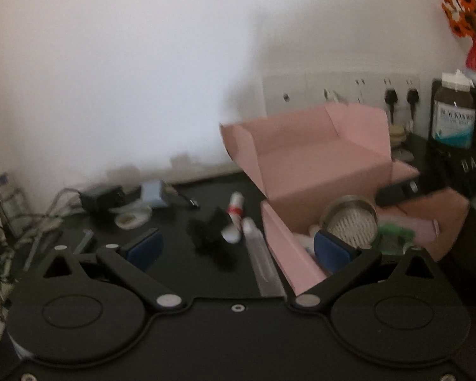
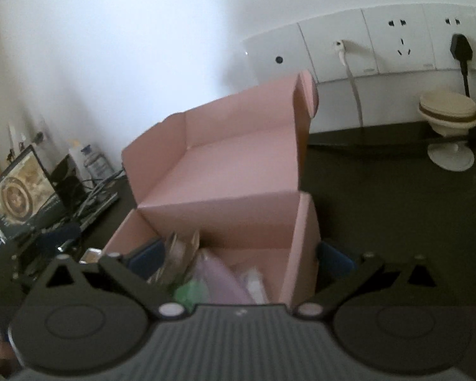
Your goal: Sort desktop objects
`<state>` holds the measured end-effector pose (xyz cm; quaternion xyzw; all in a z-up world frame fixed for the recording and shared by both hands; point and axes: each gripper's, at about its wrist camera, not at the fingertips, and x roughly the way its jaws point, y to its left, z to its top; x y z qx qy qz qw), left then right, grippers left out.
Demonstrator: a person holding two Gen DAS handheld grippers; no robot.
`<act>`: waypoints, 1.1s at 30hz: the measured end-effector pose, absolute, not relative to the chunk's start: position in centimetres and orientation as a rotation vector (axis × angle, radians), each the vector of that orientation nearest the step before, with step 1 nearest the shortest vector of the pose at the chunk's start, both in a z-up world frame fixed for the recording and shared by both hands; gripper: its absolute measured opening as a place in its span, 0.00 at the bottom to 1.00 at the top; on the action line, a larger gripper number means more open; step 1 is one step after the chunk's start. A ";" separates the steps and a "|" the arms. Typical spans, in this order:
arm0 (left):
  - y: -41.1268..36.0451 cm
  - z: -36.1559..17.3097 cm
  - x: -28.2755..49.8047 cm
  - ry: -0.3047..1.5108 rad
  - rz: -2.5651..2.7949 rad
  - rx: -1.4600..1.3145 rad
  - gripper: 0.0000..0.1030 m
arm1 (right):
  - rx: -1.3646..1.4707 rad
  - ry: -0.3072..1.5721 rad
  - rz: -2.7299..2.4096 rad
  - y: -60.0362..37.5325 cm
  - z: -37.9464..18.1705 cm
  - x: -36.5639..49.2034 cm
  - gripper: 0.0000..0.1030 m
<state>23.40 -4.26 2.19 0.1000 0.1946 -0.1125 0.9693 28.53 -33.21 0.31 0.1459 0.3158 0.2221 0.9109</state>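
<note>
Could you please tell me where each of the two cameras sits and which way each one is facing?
Left wrist: on the left gripper, facing the wall across the dark desk; its open blue-padded fingers frame the clutter and the pink box at right.
Right wrist: on the right gripper, tilted down into the pink box; its open fingers straddle the box's right wall.
Shared: the pink box, the wall sockets.

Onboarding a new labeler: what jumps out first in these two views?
The open pink box dominates both views, lid up, standing on the dark desk near the wall sockets and already holding a round tin and other small items. Left of it, loose clutter lies on the desk, including a white tube. Orange flowers stand out at far right.
</note>
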 end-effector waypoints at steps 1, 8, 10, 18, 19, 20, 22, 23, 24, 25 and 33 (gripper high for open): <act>-3.8 2.6 23.4 0.377 -0.219 0.197 1.00 | 0.323 0.659 0.454 -33.1 0.0 28.5 0.99; 0.5 3.4 25.0 0.372 -0.122 0.086 1.00 | 0.505 0.643 0.414 -34.1 -0.5 28.3 0.99; 1.2 3.1 25.8 0.403 -0.092 0.078 1.00 | 0.532 0.632 0.382 -34.7 -0.4 28.2 0.99; 1.5 2.2 26.9 0.507 -0.034 0.121 1.00 | 0.618 0.609 0.309 -36.3 -0.4 28.3 0.99; 1.3 2.1 26.9 0.506 -0.022 0.142 1.00 | 0.623 0.610 0.308 -36.4 -0.5 28.3 0.99; 1.2 2.0 26.8 0.508 -0.012 0.155 1.00 | 0.622 0.611 0.305 -36.4 -0.5 28.3 0.99; 1.1 1.6 27.0 0.531 -0.002 0.157 1.00 | 0.620 0.614 0.303 -36.4 -0.6 28.3 0.99; 1.3 1.4 27.2 0.552 -0.011 0.134 1.00 | 0.620 0.615 0.304 -36.4 -0.6 28.3 0.99; 1.5 1.2 27.4 0.574 -0.021 0.108 1.00 | 0.619 0.615 0.304 -36.3 -0.6 28.3 0.99; 1.6 1.0 27.5 0.593 -0.025 0.088 1.00 | 0.616 0.617 0.303 -36.2 -0.6 28.3 0.99; 2.5 1.0 27.3 0.649 -0.035 -0.006 1.00 | 0.598 0.621 0.294 -35.8 -0.5 28.3 0.99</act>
